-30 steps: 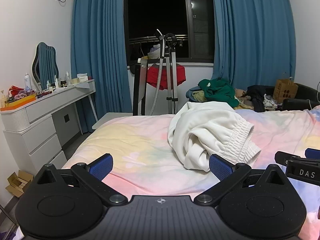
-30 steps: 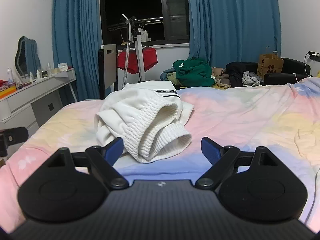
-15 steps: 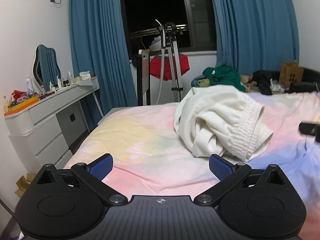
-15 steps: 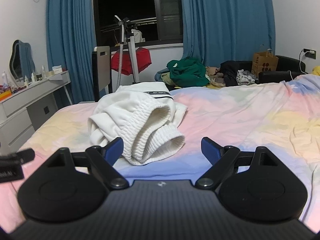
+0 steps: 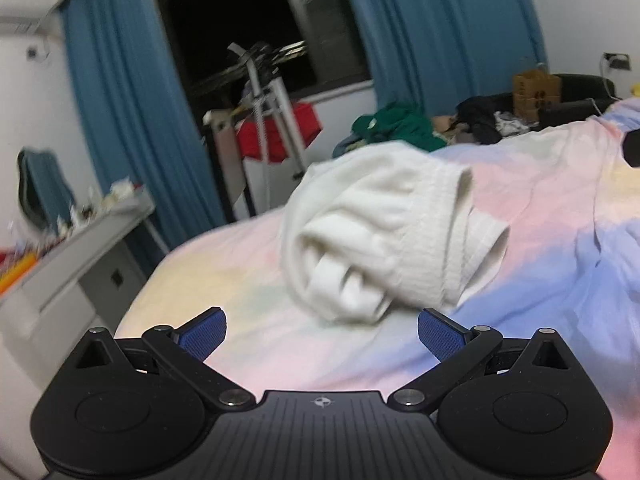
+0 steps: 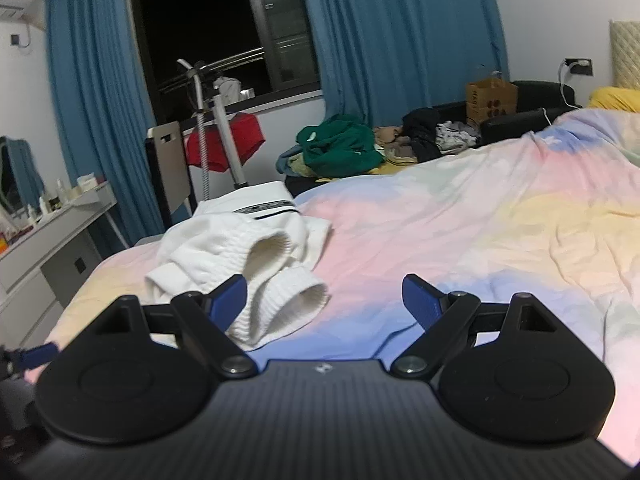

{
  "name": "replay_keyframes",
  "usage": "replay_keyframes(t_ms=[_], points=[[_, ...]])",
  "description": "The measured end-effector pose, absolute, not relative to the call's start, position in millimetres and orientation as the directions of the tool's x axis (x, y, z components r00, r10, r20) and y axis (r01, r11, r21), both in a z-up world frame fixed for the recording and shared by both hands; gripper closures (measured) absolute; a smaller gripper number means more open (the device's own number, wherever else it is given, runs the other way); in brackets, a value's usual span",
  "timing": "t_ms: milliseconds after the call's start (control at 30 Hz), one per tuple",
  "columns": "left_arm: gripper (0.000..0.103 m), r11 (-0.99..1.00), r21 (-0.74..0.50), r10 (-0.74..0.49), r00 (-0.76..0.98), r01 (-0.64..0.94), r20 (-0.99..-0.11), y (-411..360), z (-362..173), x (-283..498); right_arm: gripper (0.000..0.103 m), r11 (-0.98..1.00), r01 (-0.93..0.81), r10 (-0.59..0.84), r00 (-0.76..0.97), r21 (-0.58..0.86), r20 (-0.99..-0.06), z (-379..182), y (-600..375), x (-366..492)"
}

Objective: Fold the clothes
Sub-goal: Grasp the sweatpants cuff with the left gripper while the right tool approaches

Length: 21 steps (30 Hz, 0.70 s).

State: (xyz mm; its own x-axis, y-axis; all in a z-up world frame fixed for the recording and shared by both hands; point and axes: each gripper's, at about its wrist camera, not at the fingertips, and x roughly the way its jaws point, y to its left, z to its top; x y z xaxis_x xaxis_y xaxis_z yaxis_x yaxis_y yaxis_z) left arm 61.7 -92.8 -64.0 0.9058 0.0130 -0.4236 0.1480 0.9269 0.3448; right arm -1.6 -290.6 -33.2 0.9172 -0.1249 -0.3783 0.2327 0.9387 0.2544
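A crumpled white garment [image 5: 384, 236] with a ribbed elastic waistband lies in a heap on the pastel bed cover [image 5: 560, 208]. The left wrist view is blurred; my left gripper [image 5: 320, 336] hangs open just short of the heap, nothing between its blue pads. In the right wrist view the same white garment [image 6: 256, 256] sits left of centre, a dark striped band across its far fold. My right gripper [image 6: 324, 298] is open too, its left finger [image 6: 230, 298] in front of the waistband opening; touching or not is unclear. A tip of the left gripper [image 6: 38, 354] shows at the lower left.
A white dresser [image 6: 48, 236] with bottles stands left of the bed. A garment steamer stand [image 6: 212, 128] with red cloth and a chair [image 6: 168, 168] are by the window. Piled clothes [image 6: 340, 148], a black sofa [image 6: 532, 100] and a cardboard box [image 6: 490, 98] lie beyond the bed.
Both grippers have swung and tilted; the left has come closer to the white garment, which now looks larger and blurred. The right view has shifted right, putting the garment further left. Both stay open.
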Motion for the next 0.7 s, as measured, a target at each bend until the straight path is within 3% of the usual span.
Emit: replay_keyframes(t_ms=[200,567,633,700], points=[[0.002,0.908,0.396,0.042,0.912,0.136,-0.409,-156,-75,133,0.017,0.918,0.285,-0.171,0.912,0.277,-0.372,-45,-317,4],[0.005,0.842,0.536,0.12,0.947,0.062,-0.298,-247,-98,222,0.017,0.848,0.349,-0.142,0.875,0.399,-0.463,-78,-360,25],[0.01,0.847,0.529,0.131,0.948,0.044,-0.29,-251,-98,235,0.017,0.844,0.347,-0.133,0.874,0.409,-0.468,-84,-362,28],[0.03,0.858,0.513,0.151,0.943,0.023,-0.296,-249,-94,244,0.017,0.844,0.34,-0.124,0.876,0.415,-0.465,-89,-364,31]])
